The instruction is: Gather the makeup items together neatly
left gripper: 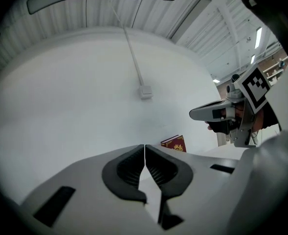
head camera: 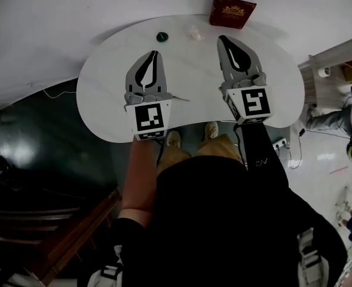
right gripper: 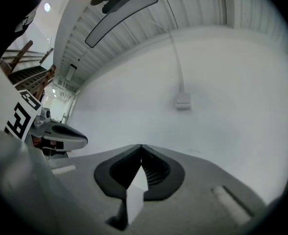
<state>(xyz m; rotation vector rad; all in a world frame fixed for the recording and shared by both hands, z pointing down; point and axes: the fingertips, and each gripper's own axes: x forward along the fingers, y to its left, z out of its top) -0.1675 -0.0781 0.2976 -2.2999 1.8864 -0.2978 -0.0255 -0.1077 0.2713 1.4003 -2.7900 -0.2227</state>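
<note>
In the head view a small dark green round item and a pale crumpled item lie near the far edge of the white table. A red box with gold print stands just behind them, and its top shows beyond the jaws in the left gripper view. My left gripper hovers over the table's middle, its tips just short of the green item, jaws shut and empty. My right gripper reaches beside the pale item, also shut with nothing held.
Both gripper views point mostly at a white wall with a cable and a socket box. A person's shoes show below the near table edge. A power strip lies on the floor at right, near a shelf. Dark wooden steps lie at left.
</note>
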